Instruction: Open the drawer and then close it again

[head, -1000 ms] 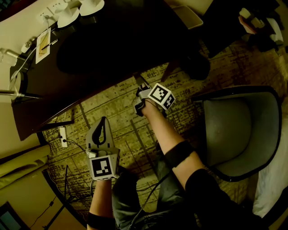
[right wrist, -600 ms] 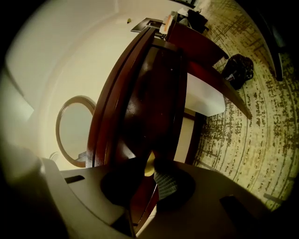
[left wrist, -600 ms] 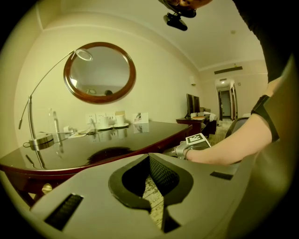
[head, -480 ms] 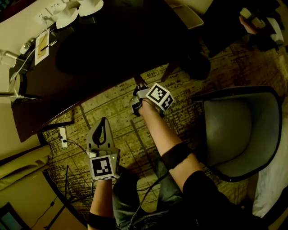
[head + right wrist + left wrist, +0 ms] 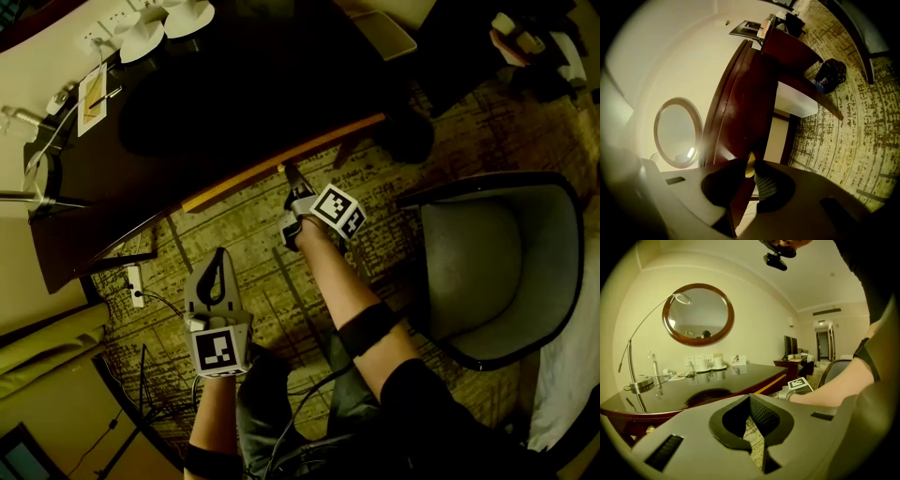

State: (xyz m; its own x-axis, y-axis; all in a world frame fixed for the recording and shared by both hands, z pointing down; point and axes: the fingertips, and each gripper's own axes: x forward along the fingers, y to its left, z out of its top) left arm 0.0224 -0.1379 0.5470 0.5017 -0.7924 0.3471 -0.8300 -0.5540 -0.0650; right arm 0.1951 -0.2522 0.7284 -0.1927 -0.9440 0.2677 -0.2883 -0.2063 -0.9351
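The dark wooden desk [image 5: 187, 112] has a drawer [image 5: 281, 159] under its front edge, standing slightly out so that a pale strip of its top edge shows. My right gripper [image 5: 286, 176] has just been closing and is now shut on the drawer's small brass knob [image 5: 750, 165], which sits pinched between the jaws [image 5: 751, 164] against the red-brown drawer front [image 5: 740, 140]. My left gripper [image 5: 217, 255] hangs above the carpet, left of my right arm and apart from the desk. Its jaws [image 5: 752, 399] are shut with nothing in them.
A grey armchair [image 5: 497, 272] stands close on the right. A power strip [image 5: 132, 285] and cables lie on the carpet under the desk's left end. Cups on saucers [image 5: 169, 21] and a lamp base [image 5: 37, 178] sit at the desk's far side.
The right gripper's jaws have closed on the knob, and the drawer has slid out a little: a pale strip along its top now shows. The left gripper has stayed where it was.
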